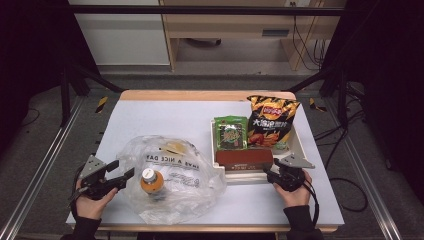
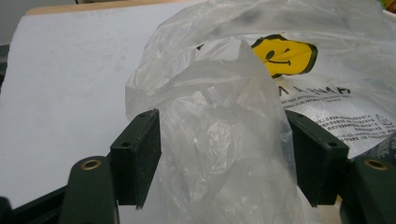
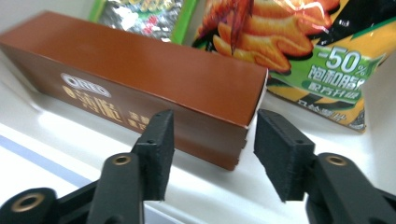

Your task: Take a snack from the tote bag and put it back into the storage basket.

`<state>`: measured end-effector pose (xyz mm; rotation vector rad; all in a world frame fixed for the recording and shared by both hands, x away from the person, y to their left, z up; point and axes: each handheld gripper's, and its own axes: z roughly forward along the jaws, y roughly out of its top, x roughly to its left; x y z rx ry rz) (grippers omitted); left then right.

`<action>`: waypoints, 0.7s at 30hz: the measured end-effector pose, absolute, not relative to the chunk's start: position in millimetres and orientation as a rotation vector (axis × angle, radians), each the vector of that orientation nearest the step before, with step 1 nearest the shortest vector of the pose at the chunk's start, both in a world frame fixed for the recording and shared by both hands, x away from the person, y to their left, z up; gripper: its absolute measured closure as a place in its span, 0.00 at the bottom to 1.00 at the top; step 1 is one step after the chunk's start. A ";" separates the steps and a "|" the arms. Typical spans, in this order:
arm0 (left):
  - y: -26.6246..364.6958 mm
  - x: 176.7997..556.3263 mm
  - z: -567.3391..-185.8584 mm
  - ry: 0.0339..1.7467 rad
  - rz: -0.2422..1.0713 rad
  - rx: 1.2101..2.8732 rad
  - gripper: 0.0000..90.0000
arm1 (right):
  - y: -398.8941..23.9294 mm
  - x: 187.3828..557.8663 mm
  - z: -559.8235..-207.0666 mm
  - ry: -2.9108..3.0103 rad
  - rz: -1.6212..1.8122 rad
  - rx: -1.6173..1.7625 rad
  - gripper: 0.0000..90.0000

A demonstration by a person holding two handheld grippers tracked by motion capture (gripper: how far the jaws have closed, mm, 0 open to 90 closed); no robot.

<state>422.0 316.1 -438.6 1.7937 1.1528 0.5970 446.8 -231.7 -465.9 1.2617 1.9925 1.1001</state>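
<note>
The left hand-held gripper (image 2: 224, 154) seems clamped on the plastic bag (image 1: 170, 175); the right hand-held gripper (image 3: 212, 149), jaws apart, may clip the brown box (image 3: 140, 88) corner and skew it.

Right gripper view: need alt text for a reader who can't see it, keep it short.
A long brown cardboard biscuit box lies on a white tray floor, its near end corner between the right gripper's two open black jaws, which do not press on it. Behind it lie a green foil snack packet and a yellow-and-black crisp bag.
</note>
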 end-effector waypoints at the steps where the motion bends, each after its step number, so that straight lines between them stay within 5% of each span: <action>1: 316.4 421.4 -437.2 1.150 0.599 1.788 0.34 | -231.7 445.8 -464.7 1.990 1.109 1.261 0.51; 21: 312.3 399.5 -397.1 1.042 0.627 1.665 0.34 | -214.0 428.7 -426.4 1.898 1.305 1.181 0.42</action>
